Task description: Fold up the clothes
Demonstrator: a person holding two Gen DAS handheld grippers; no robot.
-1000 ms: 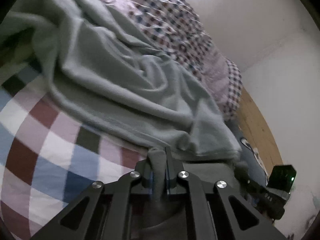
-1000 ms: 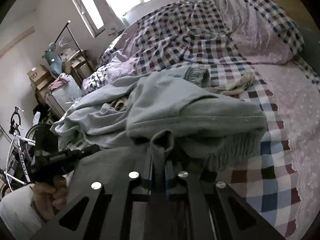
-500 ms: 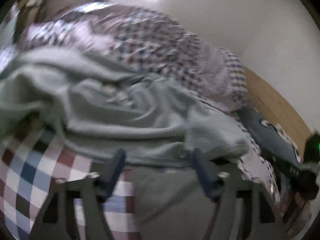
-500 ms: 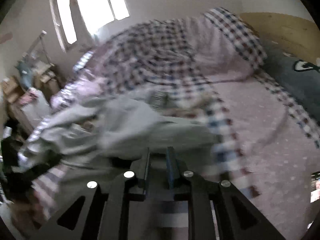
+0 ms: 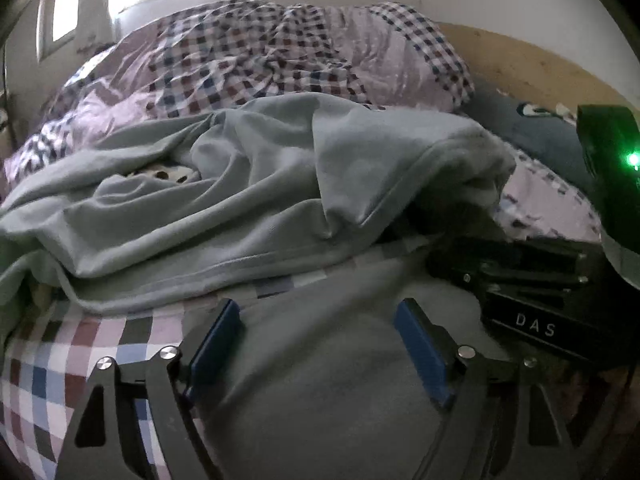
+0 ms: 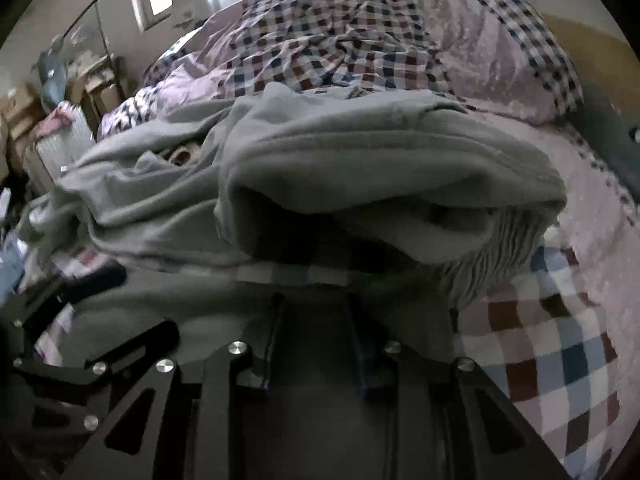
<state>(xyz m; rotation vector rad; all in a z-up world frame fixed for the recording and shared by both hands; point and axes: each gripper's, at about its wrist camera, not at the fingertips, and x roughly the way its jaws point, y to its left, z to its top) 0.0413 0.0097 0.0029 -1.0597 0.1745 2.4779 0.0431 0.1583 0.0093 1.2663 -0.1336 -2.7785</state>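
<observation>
A grey garment [image 5: 280, 184] lies bunched on the bed, its folded upper part [image 6: 380, 152] humped with a ribbed hem at the right. A flat grey part of it [image 5: 320, 392] spreads toward me. My left gripper [image 5: 318, 328] hovers over that flat part with its jaws wide and still opening, its blue pads [image 5: 216, 340] clear of the cloth. My right gripper [image 6: 316, 316] has its jaws a little apart and opening, with grey cloth lying beneath the gap and nothing pinched. The right gripper's black body [image 5: 532, 300] shows at the right of the left wrist view.
A checked quilt [image 5: 260, 48] is heaped at the back of the bed, above the checked sheet [image 5: 60, 360]. A wooden headboard [image 5: 540, 68] and a dark pillow [image 5: 532, 132] are at the right. Boxes and clutter [image 6: 24, 112] stand beside the bed at the left.
Both grippers were shut on a pinch of grey cloth and have let it go. The left jaws opened wide and the left view rolled level; the right jaws parted slightly.
</observation>
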